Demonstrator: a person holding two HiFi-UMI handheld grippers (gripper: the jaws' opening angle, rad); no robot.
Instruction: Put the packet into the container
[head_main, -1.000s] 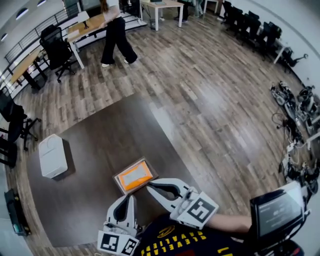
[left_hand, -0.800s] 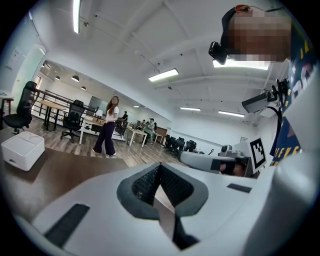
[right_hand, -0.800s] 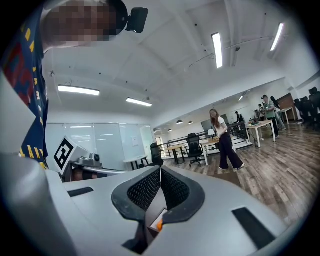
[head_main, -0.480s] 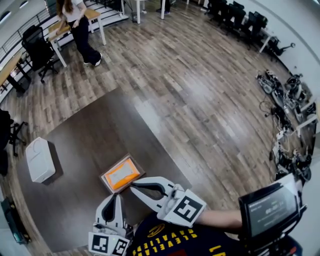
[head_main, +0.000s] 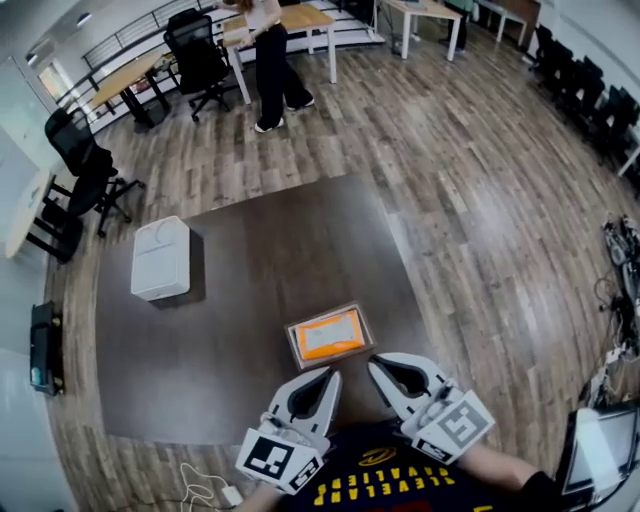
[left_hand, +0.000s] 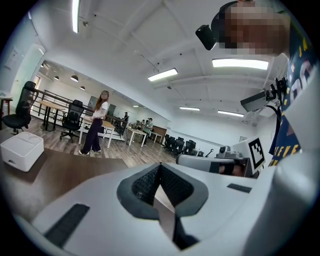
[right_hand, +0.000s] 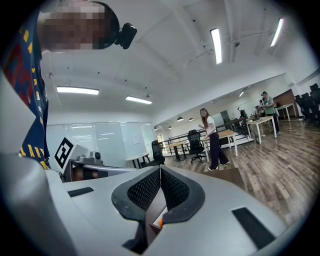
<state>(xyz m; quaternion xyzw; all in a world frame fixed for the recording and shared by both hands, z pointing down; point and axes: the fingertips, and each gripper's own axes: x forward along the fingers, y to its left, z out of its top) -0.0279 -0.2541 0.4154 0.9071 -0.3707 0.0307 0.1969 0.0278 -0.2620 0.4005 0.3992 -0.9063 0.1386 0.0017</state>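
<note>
Sitting nr table (head_main: 250, 265) edge: container (head_main: 292, 342).

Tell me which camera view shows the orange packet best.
The head view. It looks down on the whole flat orange packet, lying on the dark brown table. The right gripper view catches only an orange sliver below its closed jaws; the left gripper view shows none of it.

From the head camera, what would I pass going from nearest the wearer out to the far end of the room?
left gripper and right gripper side by side → orange packet → white container → standing person by the desks
</note>
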